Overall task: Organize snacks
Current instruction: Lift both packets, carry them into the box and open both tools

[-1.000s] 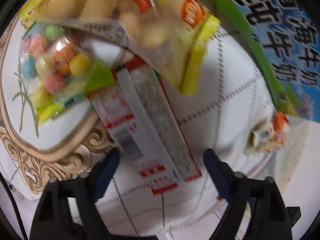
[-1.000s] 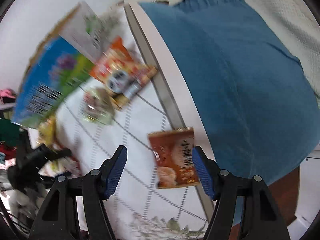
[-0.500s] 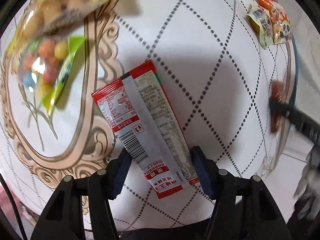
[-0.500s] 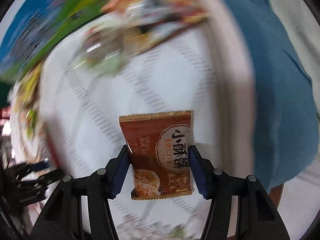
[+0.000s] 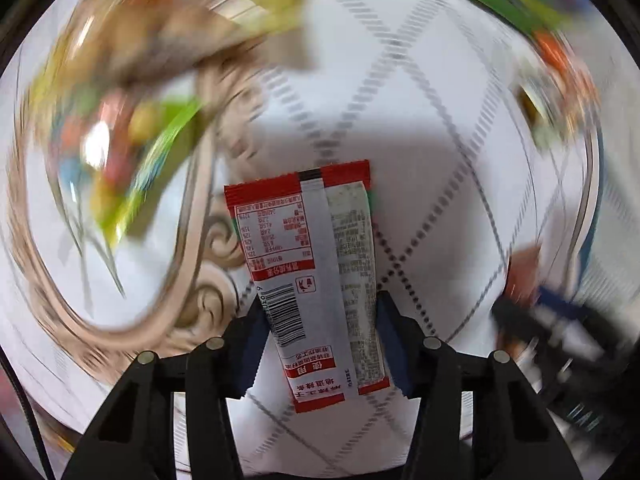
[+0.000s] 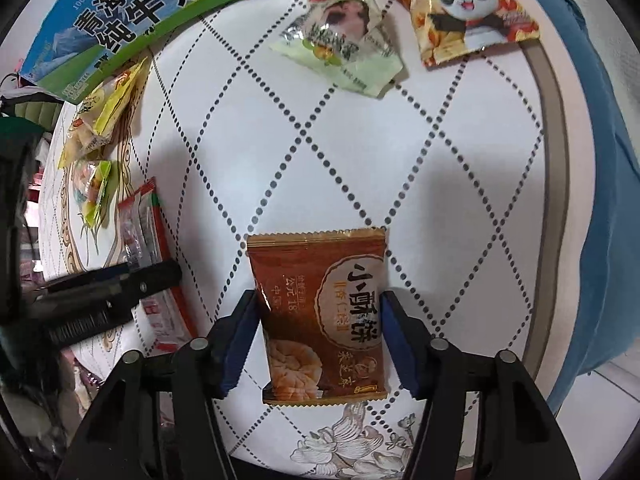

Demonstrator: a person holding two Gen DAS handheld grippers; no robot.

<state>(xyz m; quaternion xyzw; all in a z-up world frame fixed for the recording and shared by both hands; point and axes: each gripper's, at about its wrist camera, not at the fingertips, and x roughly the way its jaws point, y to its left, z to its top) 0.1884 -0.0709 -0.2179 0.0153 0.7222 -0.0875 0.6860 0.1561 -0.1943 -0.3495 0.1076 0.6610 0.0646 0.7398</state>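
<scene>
1. Blue-padded black jaws of the left gripper (image 5: 320, 336) are closing on a long red-and-white snack sachet (image 5: 316, 280), which lies printed back up between them; both pads sit against its long edges at the lower half of the pack.
2. Its upper end reaches out over the white table top with dotted diamond lines (image 5: 400, 120), beside a tan scroll ornament printed on the cloth.
3. Farther up and left the left wrist view is badly smeared: a clear bag of coloured candy balls (image 5: 116, 152) and a bag of pale round puffs (image 5: 160, 40) can just be made out.
4. The right gripper (image 6: 318, 340), also black with blue pads, has a brown foil pastry packet with gold serrated edges (image 6: 320, 316) between its jaws, face up; the jaws are opening slightly, yet both pads touch the packet's sides.
5. That packet lies on the same white table, near its rim, with a blue cloth (image 6: 592, 200) hanging beyond the edge on the right.
6. Well above it lie a crumpled pale green wrapper with a dark sweet inside (image 6: 340, 44) and, just beside that, an orange packet printed with a cartoon panda (image 6: 464, 4).
7. At upper left stands a blue-and-green milk carton (image 6: 120, 16), with the yellow puff bag below it.
8. The left gripper shows at the left edge of the right wrist view, over the red sachet.
</scene>
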